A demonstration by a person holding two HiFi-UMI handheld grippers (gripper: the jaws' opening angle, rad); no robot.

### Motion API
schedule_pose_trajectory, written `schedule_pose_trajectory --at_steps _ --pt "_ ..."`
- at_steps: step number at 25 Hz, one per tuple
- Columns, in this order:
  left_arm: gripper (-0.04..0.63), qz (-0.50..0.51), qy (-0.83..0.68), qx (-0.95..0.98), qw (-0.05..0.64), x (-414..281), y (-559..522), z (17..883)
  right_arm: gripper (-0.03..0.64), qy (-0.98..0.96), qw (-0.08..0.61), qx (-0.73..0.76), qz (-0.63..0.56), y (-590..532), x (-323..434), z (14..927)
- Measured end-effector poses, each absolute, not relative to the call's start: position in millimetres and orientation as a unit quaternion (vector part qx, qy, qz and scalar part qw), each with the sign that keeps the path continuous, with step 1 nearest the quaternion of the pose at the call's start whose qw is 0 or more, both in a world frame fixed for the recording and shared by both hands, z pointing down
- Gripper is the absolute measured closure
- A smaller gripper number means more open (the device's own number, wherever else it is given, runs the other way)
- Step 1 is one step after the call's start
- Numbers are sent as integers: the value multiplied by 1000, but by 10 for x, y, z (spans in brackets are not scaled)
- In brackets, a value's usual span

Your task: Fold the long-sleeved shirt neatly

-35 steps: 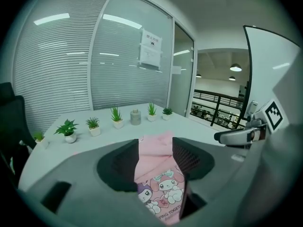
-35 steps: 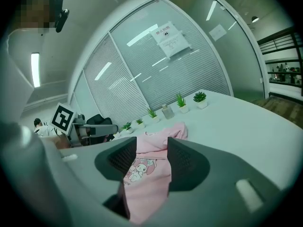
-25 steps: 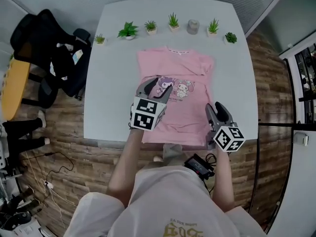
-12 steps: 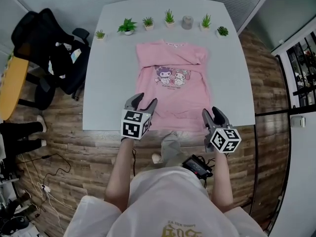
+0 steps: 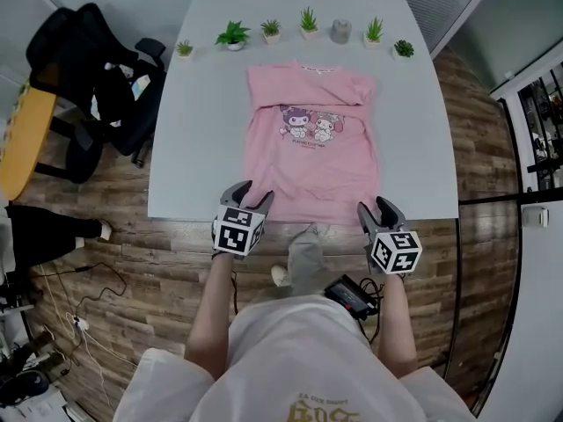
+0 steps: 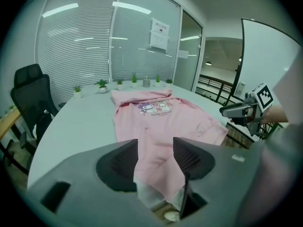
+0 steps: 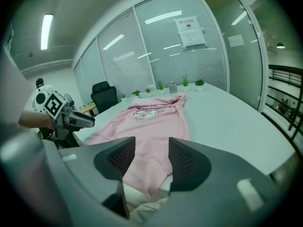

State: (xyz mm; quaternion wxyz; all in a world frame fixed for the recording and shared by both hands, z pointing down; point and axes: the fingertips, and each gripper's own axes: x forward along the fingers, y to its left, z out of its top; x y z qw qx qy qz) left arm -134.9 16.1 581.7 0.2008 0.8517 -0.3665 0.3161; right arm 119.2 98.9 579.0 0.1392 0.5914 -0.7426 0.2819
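A pink long-sleeved shirt (image 5: 312, 161) with a cartoon print lies flat on the white table (image 5: 193, 130), its sleeves folded in across the chest and its collar toward the far edge. The hem hangs slightly over the near edge. My left gripper (image 5: 252, 193) is open at the hem's near left corner. In the left gripper view the pink cloth (image 6: 151, 112) shows in the gap of that gripper (image 6: 155, 143), and the pads do not press on it. My right gripper (image 5: 376, 207) is open at the near right corner, with shirt (image 7: 151, 117) showing between its jaws (image 7: 151, 143).
Small potted plants (image 5: 233, 33) and a grey cup (image 5: 340, 31) line the table's far edge. A black office chair (image 5: 97, 86) stands left of the table on the wooden floor. A black device (image 5: 352, 295) hangs at the person's waist.
Both grippers have drawn back toward the table's near edge and sunk. The left one came off the printed chest area to the hem's left corner; the right one shifted slightly back to the right corner.
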Motion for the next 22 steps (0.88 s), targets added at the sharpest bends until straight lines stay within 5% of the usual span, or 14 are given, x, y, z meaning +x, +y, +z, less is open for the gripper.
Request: schedule_pose_trajectory --at_steps 17,22 --pt "331 391 -319 836 214 -1426 636 6410 368 -763 249 534 267 1200 993 6313" --pt "390 392 -340 830 201 -1431 561 6462 408 -750 292 542 242 1161 1038 6396"
